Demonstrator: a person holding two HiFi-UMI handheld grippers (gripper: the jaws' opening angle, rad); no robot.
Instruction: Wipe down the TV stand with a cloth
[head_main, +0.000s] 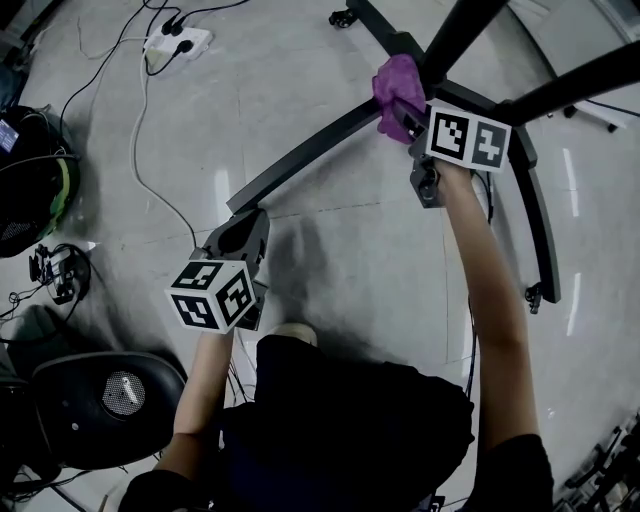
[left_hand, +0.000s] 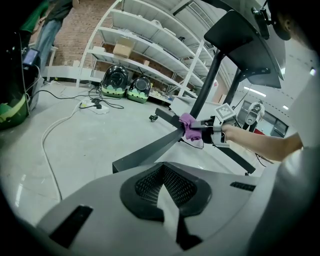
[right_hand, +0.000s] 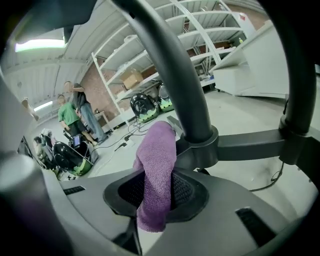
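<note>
I log: right gripper (head_main: 405, 115) clamping cloth (head_main: 397, 85) at stand (head_main: 300, 160) hub; left gripper (head_main: 240, 235), jaws together, by stand's leg end.

The head view is taken from above, faced steeply down past the person's arms onto the floor (head_main: 280, 70) and the spread legs of the TV stand (head_main: 300, 162). The left gripper view is taken low, near the floor, and faced along one leg toward the stand's hub. The right gripper (left_hand: 199, 125) and the purple cloth (left_hand: 187, 122) are seen there from well apart. The right gripper view is set close against the hub, its middle filled by the cloth. The cloth and the stand are shared by all three views; the white shelving (left_hand: 150, 45) is shared by both gripper views.
</note>
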